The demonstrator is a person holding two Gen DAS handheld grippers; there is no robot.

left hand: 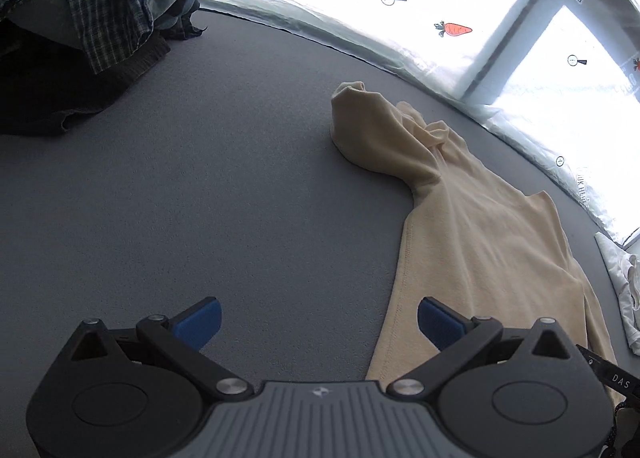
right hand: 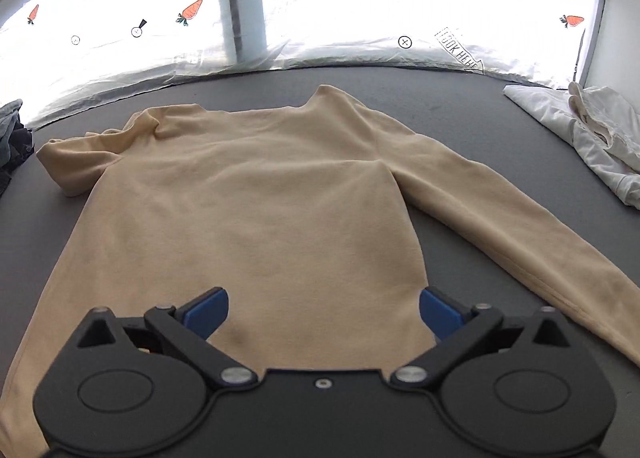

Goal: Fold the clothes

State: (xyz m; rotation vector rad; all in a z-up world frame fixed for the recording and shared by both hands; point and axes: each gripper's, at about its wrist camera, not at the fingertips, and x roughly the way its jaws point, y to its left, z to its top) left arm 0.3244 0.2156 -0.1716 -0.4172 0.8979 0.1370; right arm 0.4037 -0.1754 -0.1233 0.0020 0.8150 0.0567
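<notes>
Sweater (right hand: 256, 193) spread flat on tabletop (left hand: 200, 185), unfolded; left sleeve (left hand: 376, 129) bunched at 10 o'clock, right sleeve (right hand: 500, 209) out toward 4. Left claw (left hand: 319, 322) and right claw (right hand: 324, 312) both agape, empty. Next, likely: straighten left sleeve, fold sleeves inward. No containers visible.

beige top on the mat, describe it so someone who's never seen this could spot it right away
Start at the grey mat below the bright window. The beige top lies spread flat in its middle, one long sleeve stretched out to the right, the other bunched at the left. Unlike the crumpled white garment at the right edge and the dark plaid pile far left, it is the only beige, laid-out piece.
</notes>
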